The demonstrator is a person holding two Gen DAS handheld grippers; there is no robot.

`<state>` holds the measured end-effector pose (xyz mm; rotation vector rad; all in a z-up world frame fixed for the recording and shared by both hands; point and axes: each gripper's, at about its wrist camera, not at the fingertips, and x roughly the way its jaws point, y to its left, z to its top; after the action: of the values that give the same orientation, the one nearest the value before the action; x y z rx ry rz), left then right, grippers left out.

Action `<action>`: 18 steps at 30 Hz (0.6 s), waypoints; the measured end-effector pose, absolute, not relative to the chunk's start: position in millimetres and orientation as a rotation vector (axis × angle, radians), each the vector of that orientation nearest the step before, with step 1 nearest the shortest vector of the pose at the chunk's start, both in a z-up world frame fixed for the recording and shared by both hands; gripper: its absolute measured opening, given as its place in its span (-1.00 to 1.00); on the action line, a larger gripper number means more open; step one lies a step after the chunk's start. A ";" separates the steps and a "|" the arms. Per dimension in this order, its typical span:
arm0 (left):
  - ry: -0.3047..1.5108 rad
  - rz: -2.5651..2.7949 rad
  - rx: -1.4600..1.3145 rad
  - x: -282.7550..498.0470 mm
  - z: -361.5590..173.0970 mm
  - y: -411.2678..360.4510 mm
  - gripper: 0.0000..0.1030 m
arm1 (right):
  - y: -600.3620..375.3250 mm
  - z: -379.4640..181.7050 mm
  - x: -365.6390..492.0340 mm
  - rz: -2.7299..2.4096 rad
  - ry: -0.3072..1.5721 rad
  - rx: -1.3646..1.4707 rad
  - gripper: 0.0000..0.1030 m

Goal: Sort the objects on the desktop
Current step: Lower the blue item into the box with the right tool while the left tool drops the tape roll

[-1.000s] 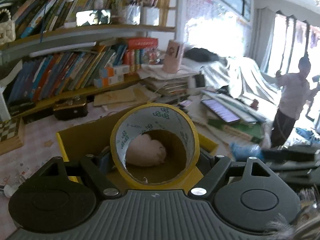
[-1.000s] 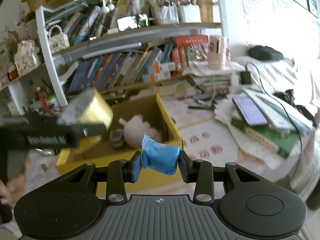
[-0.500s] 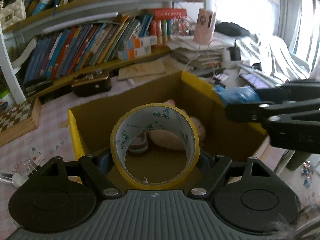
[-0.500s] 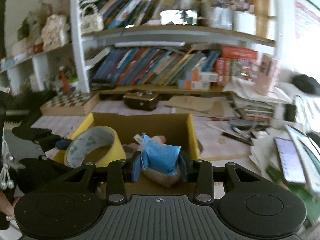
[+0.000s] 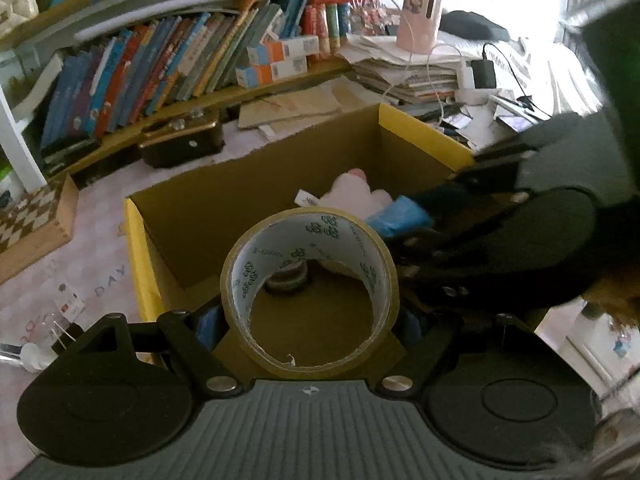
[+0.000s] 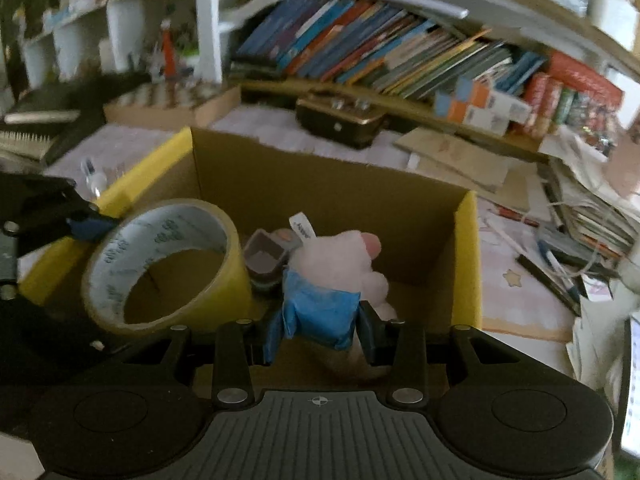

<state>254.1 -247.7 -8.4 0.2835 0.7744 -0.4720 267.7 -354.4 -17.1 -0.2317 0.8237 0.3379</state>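
My left gripper (image 5: 310, 316) is shut on a yellow tape roll (image 5: 362, 352), held over the near edge of the open yellow cardboard box (image 5: 138, 248). My right gripper (image 6: 318, 330) is shut on a crumpled blue packet (image 6: 318, 312), held above the same box (image 6: 468, 264). The right gripper and packet (image 5: 400, 218) show at the right of the left wrist view. The tape roll (image 6: 228, 276) and left gripper show at the left of the right wrist view. A pink plush toy (image 6: 340, 264) and a small grey container (image 6: 264, 258) lie inside the box.
Bookshelves (image 5: 160, 68) run along the back. A dark case (image 5: 180, 144) and a chessboard box (image 5: 36, 220) stand behind and left of the box. Stacked papers (image 5: 408, 72), a pink cup (image 5: 420, 16) and pens (image 6: 548, 264) crowd the right side of the desk.
Both grippers have moved lower and closer over the box. The right gripper with the blue packet has come in close beside the tape roll.
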 end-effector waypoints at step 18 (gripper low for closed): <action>0.808 -0.412 0.286 269.0 -5.9 -251.0 0.56 | -339.2 -20.0 299.5 0.473 0.956 -0.416 -0.25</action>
<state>269.0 -251.0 -5.9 0.2861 0.8080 -0.4118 299.5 -339.2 -20.0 -0.4162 0.9559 0.4733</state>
